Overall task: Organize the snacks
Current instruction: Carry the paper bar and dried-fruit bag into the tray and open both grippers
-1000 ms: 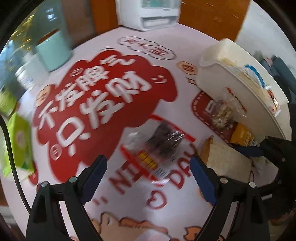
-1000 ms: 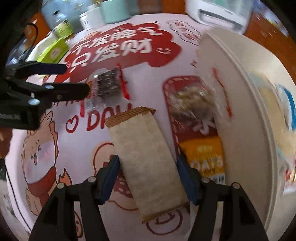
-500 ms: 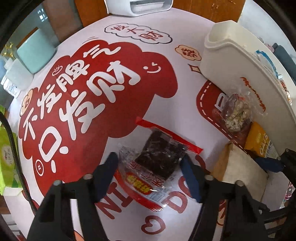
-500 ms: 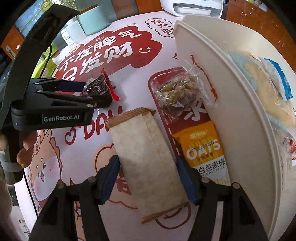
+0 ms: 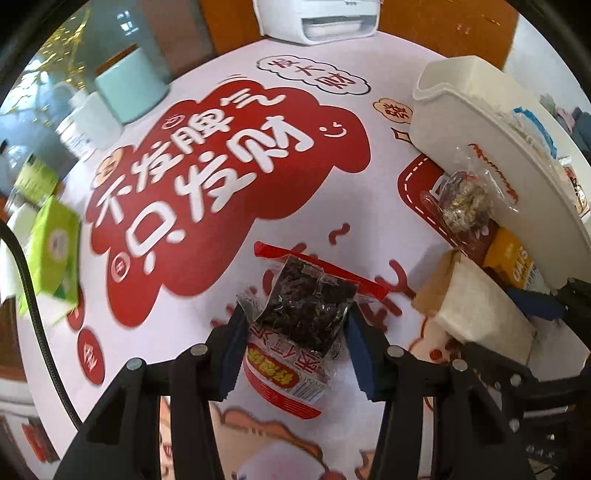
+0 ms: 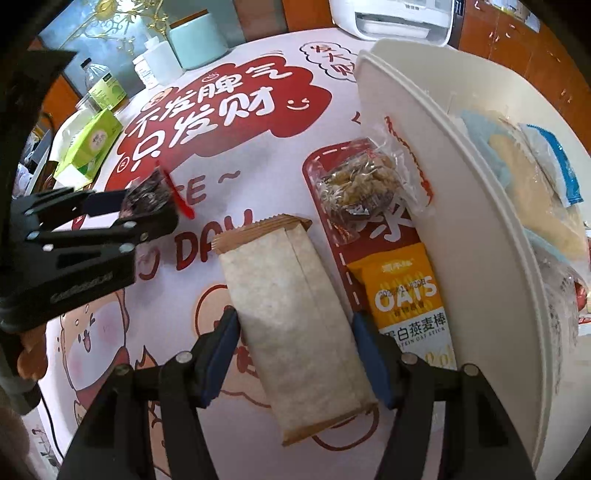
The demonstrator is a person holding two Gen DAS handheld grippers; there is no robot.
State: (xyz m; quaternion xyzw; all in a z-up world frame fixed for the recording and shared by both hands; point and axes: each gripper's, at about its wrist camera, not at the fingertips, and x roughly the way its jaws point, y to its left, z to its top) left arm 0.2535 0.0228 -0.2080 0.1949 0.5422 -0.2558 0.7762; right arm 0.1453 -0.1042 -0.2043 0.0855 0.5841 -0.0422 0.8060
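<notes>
The clear, red-edged plastic packet of dark dried snack [image 5: 306, 314] sits between the jaws of the left gripper [image 5: 293, 339], which are closing on it; the blue pads press its two sides and the film is crumpled there. In the right wrist view the packet [image 6: 147, 194] appears at the tips of that gripper [image 6: 144, 206], above the red-and-white printed surface [image 5: 207, 266].

The beige paper-wrapped bar with brown crimped ends [image 6: 291, 325] lies lengthwise between the jaws of the right gripper [image 6: 295, 354]. These jaws are partly spread, with a pad against each long side of the bar.

Just right of the bar lies the orange oat-stick packet [image 6: 402, 288], and beyond it the clear bag of pale nut clusters [image 6: 362, 188]. Both lie against the outer wall of the long cream plastic bin [image 6: 443, 221], which holds several wrapped snacks.

At the far edge of the surface stand a green carton [image 6: 92, 144], a mint cylindrical container [image 6: 197, 38] and a white appliance [image 6: 391, 16].
</notes>
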